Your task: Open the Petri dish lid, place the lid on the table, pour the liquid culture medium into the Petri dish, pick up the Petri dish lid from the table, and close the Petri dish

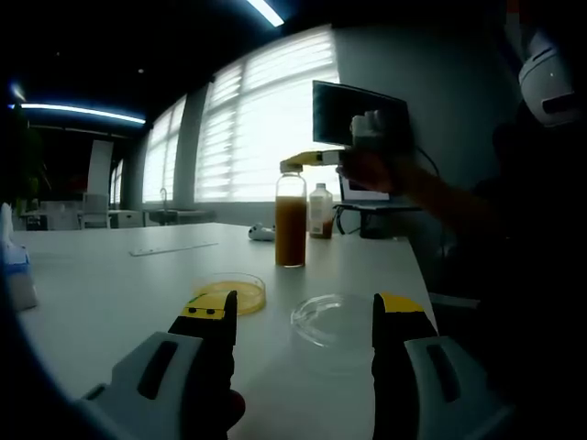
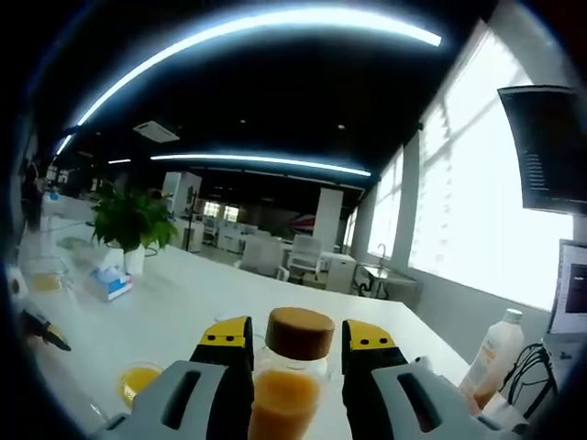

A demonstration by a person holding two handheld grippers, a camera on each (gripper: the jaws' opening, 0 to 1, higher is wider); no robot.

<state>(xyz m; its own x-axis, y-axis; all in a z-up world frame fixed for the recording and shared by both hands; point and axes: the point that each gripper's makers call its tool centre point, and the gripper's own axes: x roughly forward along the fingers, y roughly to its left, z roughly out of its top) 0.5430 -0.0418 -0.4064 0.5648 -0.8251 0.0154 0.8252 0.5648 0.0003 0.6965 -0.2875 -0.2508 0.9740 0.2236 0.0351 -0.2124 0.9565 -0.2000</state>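
We see a wide white bench (image 1: 110, 293) running back toward tall shuttered windows (image 1: 266, 128), with a dark monitor (image 1: 359, 115) on the wall beyond. In the left gripper view, a person's hand (image 1: 371, 170) reaches in from the right with the right gripper (image 1: 316, 159) level with the cap of a tall glass bottle (image 1: 291, 220) of orange liquid standing upright on the bench. The right gripper view shows its jaws on either side of that bottle, just below the brown cap (image 2: 300, 332); whether they press the glass we cannot tell. The left gripper (image 1: 307, 316) hovers low over the bench, jaws spread and holding nothing. Between and beyond them lies the clear lid (image 1: 332, 319), flat on the bench. Just left of it sits the dish (image 1: 231, 291), open, its contents yellow. A white plastic bottle (image 1: 320, 211) stands behind the glass one.
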